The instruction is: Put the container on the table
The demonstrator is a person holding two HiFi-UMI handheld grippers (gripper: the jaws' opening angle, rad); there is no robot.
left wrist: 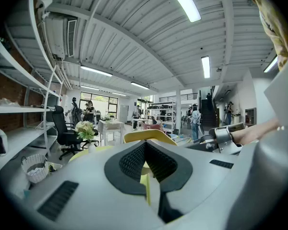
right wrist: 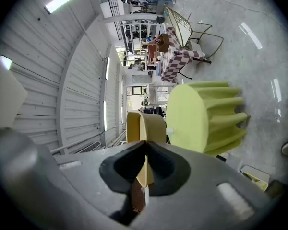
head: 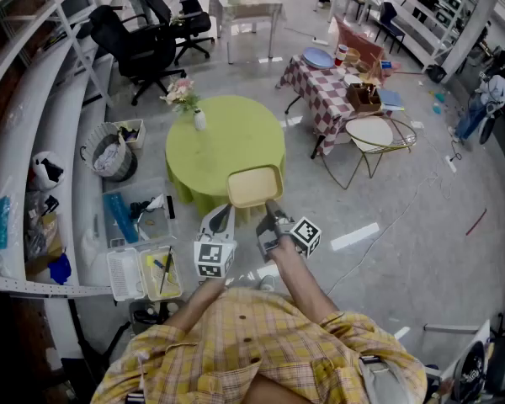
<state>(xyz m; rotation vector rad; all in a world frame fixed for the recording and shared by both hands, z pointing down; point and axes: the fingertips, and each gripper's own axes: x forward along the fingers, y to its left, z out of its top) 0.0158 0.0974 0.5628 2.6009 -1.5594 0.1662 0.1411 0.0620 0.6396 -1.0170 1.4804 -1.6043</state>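
Note:
A pale yellow container [head: 254, 186] hangs in the air over the near edge of a round table [head: 223, 146] with a lime-green cloth. My left gripper [head: 224, 215] is shut on the container's near rim from the left, and my right gripper [head: 269, 212] is shut on it from the right. In the left gripper view the container [left wrist: 149, 135] rises just past the closed left gripper [left wrist: 146, 166]. In the right gripper view the container [right wrist: 146, 126] stands edge-on in the closed right gripper [right wrist: 143, 170], with the table [right wrist: 201, 116] beside it.
A small vase of flowers [head: 194, 112] stands on the table's far left. Open bins [head: 143, 272] and a waste basket [head: 111, 151] lie on the floor left. A black office chair [head: 135, 49], a checkered table [head: 328, 87] and a wire chair [head: 372, 137] stand beyond.

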